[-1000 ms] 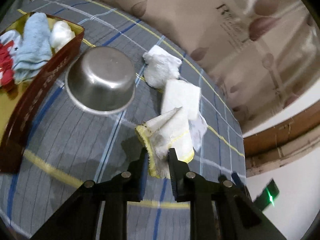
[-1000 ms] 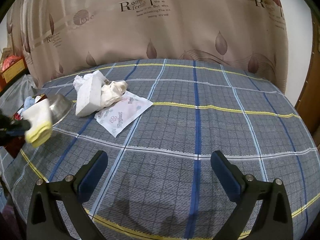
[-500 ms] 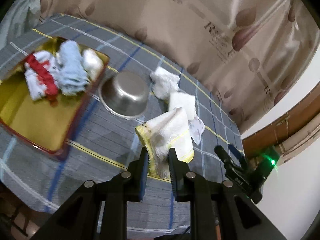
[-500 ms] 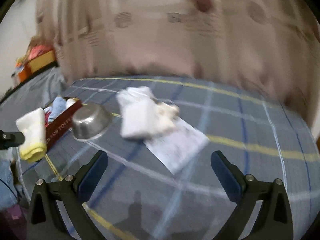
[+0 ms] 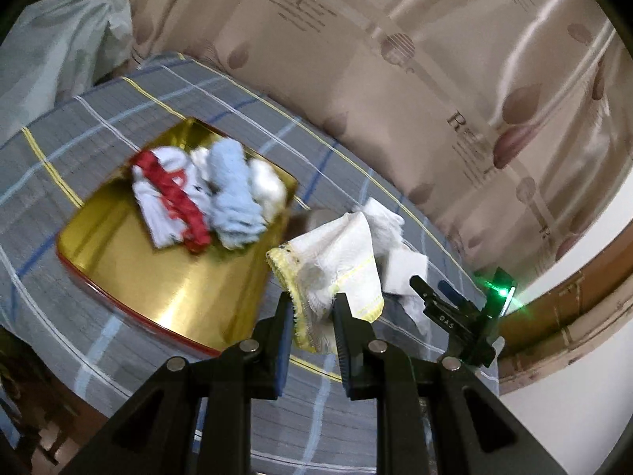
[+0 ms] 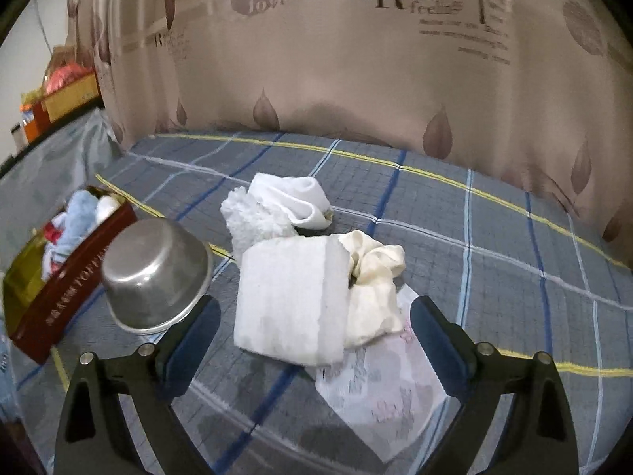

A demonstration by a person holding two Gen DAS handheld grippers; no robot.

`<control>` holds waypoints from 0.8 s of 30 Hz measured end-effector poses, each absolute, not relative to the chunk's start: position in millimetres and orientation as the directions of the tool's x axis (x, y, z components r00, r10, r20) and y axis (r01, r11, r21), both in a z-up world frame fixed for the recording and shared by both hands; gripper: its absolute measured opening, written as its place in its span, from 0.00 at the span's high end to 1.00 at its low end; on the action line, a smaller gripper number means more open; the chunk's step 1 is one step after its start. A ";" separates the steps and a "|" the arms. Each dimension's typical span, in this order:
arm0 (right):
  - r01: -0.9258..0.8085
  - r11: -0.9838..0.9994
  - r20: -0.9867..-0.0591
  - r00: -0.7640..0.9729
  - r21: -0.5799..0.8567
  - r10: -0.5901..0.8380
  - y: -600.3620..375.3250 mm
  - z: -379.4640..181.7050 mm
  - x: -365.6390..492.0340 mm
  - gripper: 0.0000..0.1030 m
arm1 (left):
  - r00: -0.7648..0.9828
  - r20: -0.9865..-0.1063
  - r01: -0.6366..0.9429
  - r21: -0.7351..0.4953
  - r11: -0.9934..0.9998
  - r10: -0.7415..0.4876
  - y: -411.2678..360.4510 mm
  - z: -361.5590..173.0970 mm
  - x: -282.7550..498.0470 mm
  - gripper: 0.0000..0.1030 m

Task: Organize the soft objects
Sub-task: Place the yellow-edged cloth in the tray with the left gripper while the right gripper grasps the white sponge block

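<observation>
Since a second ago my left gripper (image 5: 314, 308), pinching the yellow-edged cloth (image 5: 336, 261), has swung to the gold tin (image 5: 166, 277) left of centre, three cloths inside, while my right gripper (image 6: 316, 324), narrowing slightly yet wide and empty, faces the remaining pile (image 6: 292, 269) mid-frame.

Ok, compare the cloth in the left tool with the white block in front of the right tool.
The yellow-edged cloth is thin, crumpled and pinched up off the bed in the left tool; the white block is thick, flat-sided and lies on the blanket, untouched, ahead of the open right tool. Both are mainly white.
</observation>
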State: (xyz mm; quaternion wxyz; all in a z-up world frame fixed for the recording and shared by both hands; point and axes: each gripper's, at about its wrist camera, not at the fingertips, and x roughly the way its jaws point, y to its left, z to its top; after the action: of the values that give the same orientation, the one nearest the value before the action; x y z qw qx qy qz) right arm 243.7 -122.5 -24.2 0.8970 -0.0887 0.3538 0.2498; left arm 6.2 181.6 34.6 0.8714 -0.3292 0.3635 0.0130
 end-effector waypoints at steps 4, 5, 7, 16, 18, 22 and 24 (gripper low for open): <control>-0.511 0.859 -0.708 0.611 -0.011 0.355 -110.3 -31.9 253.7 0.07 | 0.740 -0.653 -0.299 -0.533 0.792 -0.161 199.8 34.6 4.7 0.81; -0.513 0.859 -0.711 0.609 -0.015 0.351 -108.2 -33.4 254.5 0.07 | 0.738 -0.657 -0.306 -0.525 0.794 -0.150 203.2 33.9 4.9 0.81; -0.521 0.853 -0.713 0.607 -0.022 0.352 -103.2 -34.5 254.6 0.07 | 0.732 -0.670 -0.329 -0.505 0.798 -0.123 211.8 31.4 5.2 0.81; -0.536 0.842 -0.727 0.603 -0.064 0.328 -90.2 -36.2 251.0 0.30 | 0.700 -0.714 -0.408 -0.419 0.811 -0.017 238.8 15.2 6.9 0.81; -0.533 0.844 -0.730 0.602 -0.066 0.323 -90.0 -36.6 251.3 0.33 | 0.694 -0.720 -0.424 -0.392 0.816 0.015 243.3 12.6 5.8 0.81; -0.530 0.846 -0.731 0.599 -0.056 0.327 -93.0 -36.9 252.9 0.47 | 0.678 -0.729 -0.463 -0.326 0.824 0.093 251.0 9.2 6.3 0.80; -0.526 0.849 -0.728 0.596 -0.036 0.339 -97.4 -34.8 254.0 0.50 | 0.661 -0.736 -0.485 -0.273 0.831 0.144 254.2 5.7 9.2 0.79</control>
State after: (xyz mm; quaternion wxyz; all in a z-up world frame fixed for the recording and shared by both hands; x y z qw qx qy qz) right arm 254.0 -97.4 -34.8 0.8847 -0.1243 0.3769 0.2446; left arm 9.2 254.2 5.7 0.8820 -0.2297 0.3709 0.1781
